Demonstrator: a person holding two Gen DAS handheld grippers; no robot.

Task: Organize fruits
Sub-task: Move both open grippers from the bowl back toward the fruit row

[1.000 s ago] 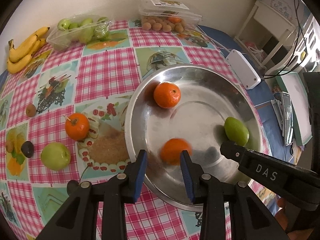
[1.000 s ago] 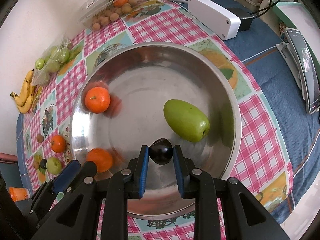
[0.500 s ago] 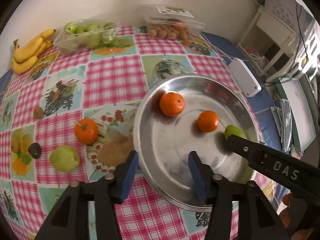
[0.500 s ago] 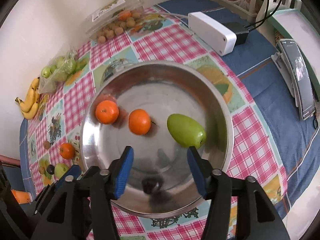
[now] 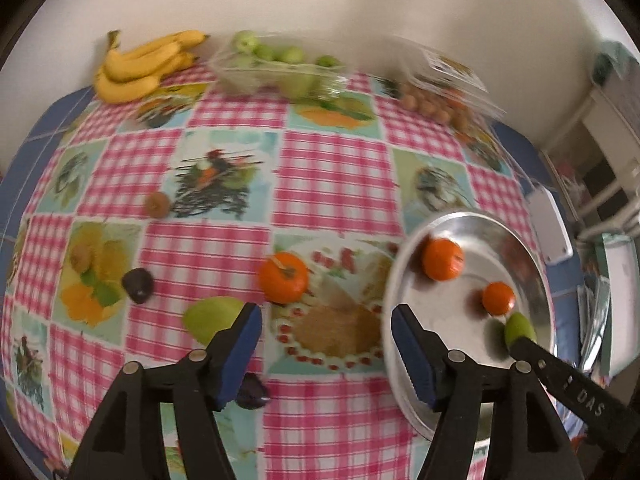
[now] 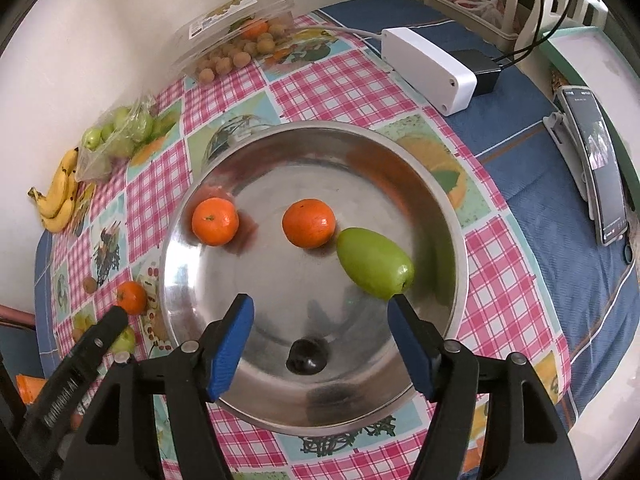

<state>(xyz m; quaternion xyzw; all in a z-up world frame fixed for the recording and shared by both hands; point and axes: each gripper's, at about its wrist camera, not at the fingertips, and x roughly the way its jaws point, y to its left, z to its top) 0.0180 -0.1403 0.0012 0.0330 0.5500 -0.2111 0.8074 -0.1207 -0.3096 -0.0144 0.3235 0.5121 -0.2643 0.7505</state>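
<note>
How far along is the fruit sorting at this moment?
Done: two oranges, a green fruit and a dark plum lie in the metal bowl. In hand: nothing; both grippers' jaws have just been opening, empty. Left: an orange, a green apple and dark plums on the tablecloth.

Text: "DAS" in pale capitals | On: black arm of the right gripper (image 5: 576, 388), seen from the left wrist | Clamshell box label (image 6: 224, 12): print too small to read

Soft daylight, fisheye warp, motion blur
</note>
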